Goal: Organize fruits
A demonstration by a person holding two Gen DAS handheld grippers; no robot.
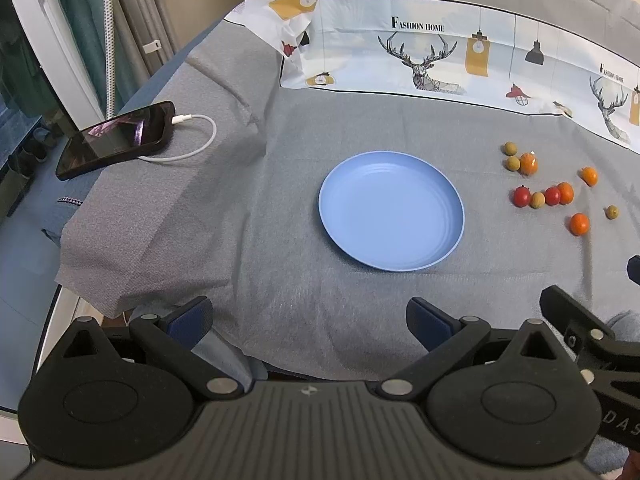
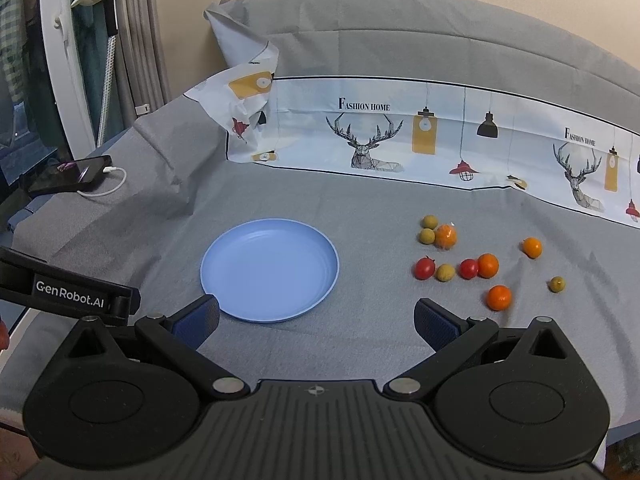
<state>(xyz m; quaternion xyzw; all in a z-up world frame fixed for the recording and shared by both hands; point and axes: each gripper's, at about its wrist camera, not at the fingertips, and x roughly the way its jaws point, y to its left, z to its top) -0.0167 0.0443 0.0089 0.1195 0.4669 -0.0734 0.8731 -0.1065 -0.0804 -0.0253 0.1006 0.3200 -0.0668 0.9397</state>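
Note:
An empty blue plate (image 1: 391, 211) (image 2: 269, 270) lies on the grey cloth. To its right are several small fruits: orange kumquats (image 2: 499, 297) (image 1: 579, 224), red cherry tomatoes (image 2: 424, 268) (image 1: 521, 196) and yellow-green round fruits (image 2: 445, 272) (image 1: 537, 200). My left gripper (image 1: 310, 318) hangs open near the front edge, short of the plate, with nothing between its fingers. My right gripper (image 2: 316, 320) is open too, just in front of the plate's near rim, and the nearest kumquat sits beyond its right finger (image 2: 436, 326).
A black phone (image 1: 116, 140) on a white charging cable (image 1: 192, 144) rests at the left on a raised fold of cloth. A printed sheet with deer and lamps (image 2: 400, 136) runs along the back. The bed edge drops off at the left.

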